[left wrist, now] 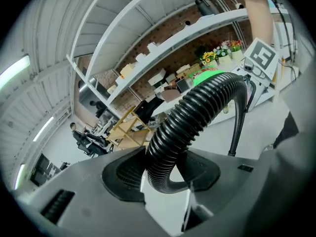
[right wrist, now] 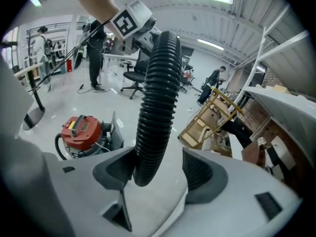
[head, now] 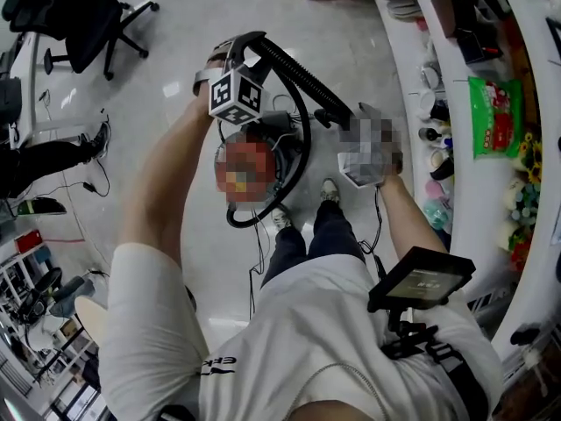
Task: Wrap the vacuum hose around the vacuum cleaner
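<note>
The red vacuum cleaner [head: 248,167] stands on the floor below me, small at the left of the right gripper view [right wrist: 81,130]. Its black ribbed hose [head: 298,75] arches above it between my two grippers. My left gripper [head: 237,60] is shut on the hose [left wrist: 197,112], and both pads of this gripper [left wrist: 163,167] press on it. My right gripper [head: 351,125] stands open further along. There the hose [right wrist: 158,98] leans on the left pad of that gripper [right wrist: 158,169], with a clear gap to the other pad.
A white counter [head: 456,103] with cluttered shelves runs along the right. A black office chair [head: 88,16] stands at the far left. A wooden frame [right wrist: 210,115] leans by the shelves. My feet [head: 329,191] are beside the vacuum. Cables trail on the floor [head: 88,187].
</note>
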